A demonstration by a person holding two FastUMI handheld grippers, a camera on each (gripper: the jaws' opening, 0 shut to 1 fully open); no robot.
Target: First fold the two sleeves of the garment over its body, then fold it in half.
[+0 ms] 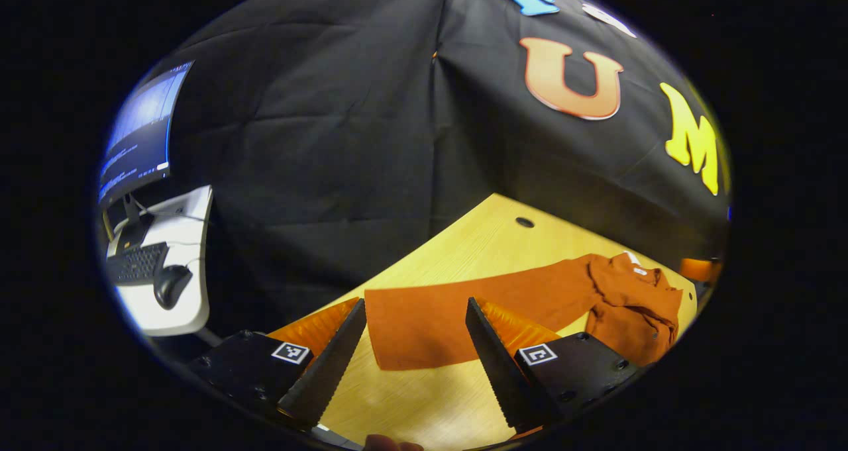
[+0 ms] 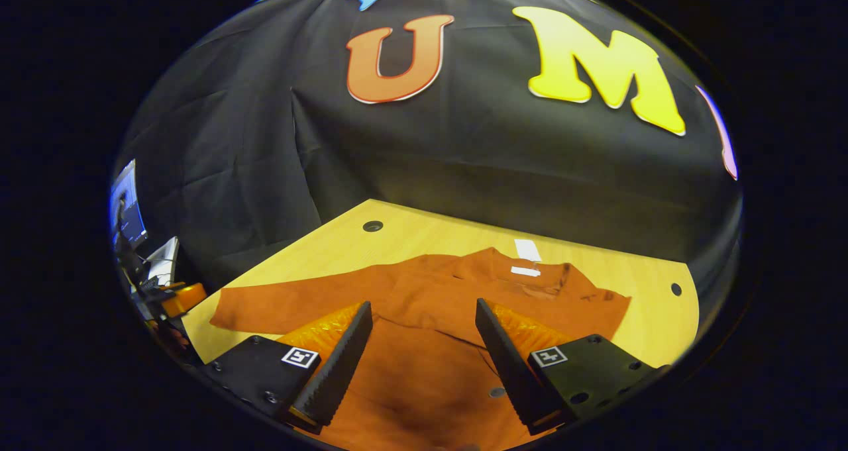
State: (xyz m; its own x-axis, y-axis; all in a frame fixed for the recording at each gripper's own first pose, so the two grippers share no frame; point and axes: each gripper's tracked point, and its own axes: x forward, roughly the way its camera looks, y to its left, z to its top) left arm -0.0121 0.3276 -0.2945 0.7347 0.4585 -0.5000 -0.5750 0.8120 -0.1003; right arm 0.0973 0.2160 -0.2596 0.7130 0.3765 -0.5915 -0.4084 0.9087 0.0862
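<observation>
A rust-orange long-sleeved garment (image 2: 424, 371) lies on the wooden table (image 2: 649, 332), its collar with a white label (image 2: 527, 271) at the far side. One sleeve (image 1: 424, 325) stretches out flat to the side, away from the body (image 1: 629, 305). My left gripper (image 1: 417, 302) hovers open over that sleeve's cuff end, a finger on each side, not touching it. Over the garment's body my right gripper (image 2: 423, 304) stands open with cloth below and nothing held. A fold line crosses the body under it.
A white strip of tape (image 2: 528, 249) lies on the table behind the collar. Round holes (image 2: 373, 226) mark the tabletop's far corners. Beyond the table's left side, a white desk (image 1: 179, 305) carries a monitor (image 1: 139, 133), keyboard (image 1: 136, 263) and mouse (image 1: 171, 285).
</observation>
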